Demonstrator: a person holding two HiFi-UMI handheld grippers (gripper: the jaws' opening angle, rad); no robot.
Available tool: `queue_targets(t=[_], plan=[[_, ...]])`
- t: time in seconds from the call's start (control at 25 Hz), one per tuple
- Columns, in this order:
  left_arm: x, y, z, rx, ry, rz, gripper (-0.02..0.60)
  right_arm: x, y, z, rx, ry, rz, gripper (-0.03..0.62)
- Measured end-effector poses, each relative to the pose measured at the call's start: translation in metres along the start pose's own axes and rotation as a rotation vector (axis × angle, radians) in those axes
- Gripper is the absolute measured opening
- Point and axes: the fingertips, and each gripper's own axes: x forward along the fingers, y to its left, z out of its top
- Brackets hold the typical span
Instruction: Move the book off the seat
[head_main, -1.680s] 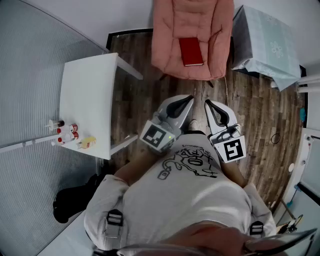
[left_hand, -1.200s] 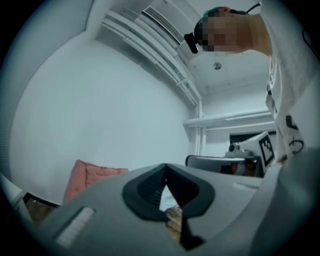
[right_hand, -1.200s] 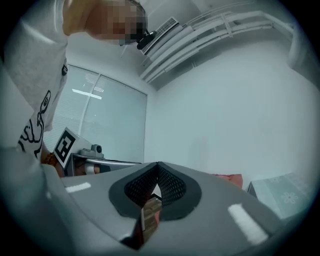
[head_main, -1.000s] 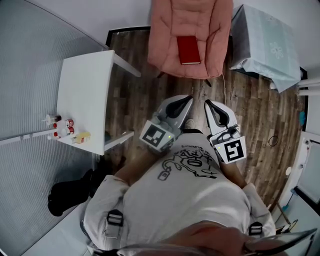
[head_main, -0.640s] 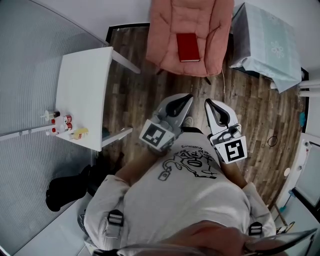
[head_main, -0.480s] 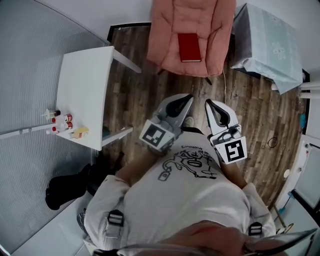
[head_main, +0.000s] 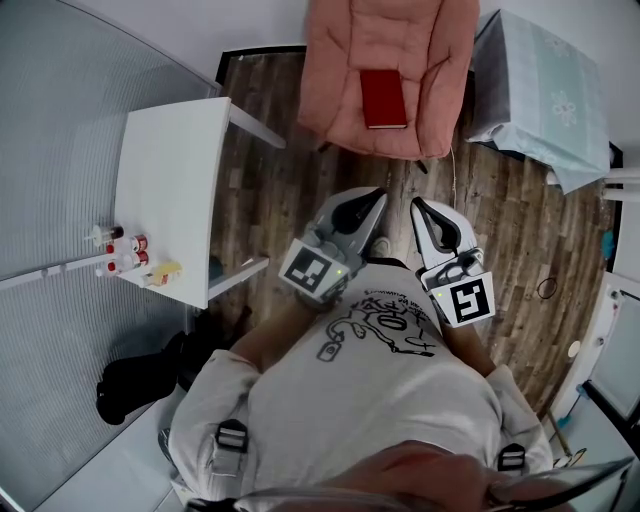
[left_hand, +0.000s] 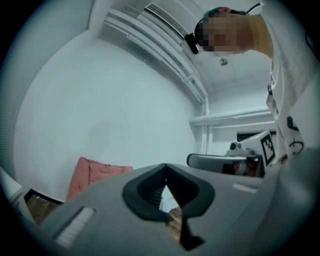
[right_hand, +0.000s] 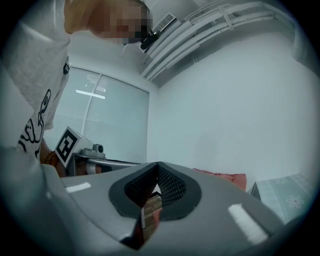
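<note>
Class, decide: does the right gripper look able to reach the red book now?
Probably not yet: the right gripper, shut, is short of the book on the chair, though only floor lies between.

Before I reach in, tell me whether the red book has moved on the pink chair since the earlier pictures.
No. The red book lies at the same spot on the pink chair, mid-seat; only the view drifted.

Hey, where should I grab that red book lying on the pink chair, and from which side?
Probably best to take the red book by its near short edge, coming from the open front of the pink chair. It lies flat on the soft seat, with the back and padded sides walling in its other edges.
</note>
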Motion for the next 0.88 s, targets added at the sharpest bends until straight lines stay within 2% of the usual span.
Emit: queue_targets(t=[0.28,0.6,0.88], plan=[[0.024,0.049,0.008,-0.008,0.0,-0.024,0.0,0.051,-0.022,-0.002,-0.012,0.013,-0.012,0.005],[0.061,0.121,0.024,-0.014,0.005,-0.069,0.0,0.128,-0.055,-0.002,-0.014,0.037,-0.035,0.005],[0.07,0.189,0.034,-0.017,0.011,-0.093,0.0,0.197,-0.065,-0.005,-0.016,0.053,-0.062,0.005]])
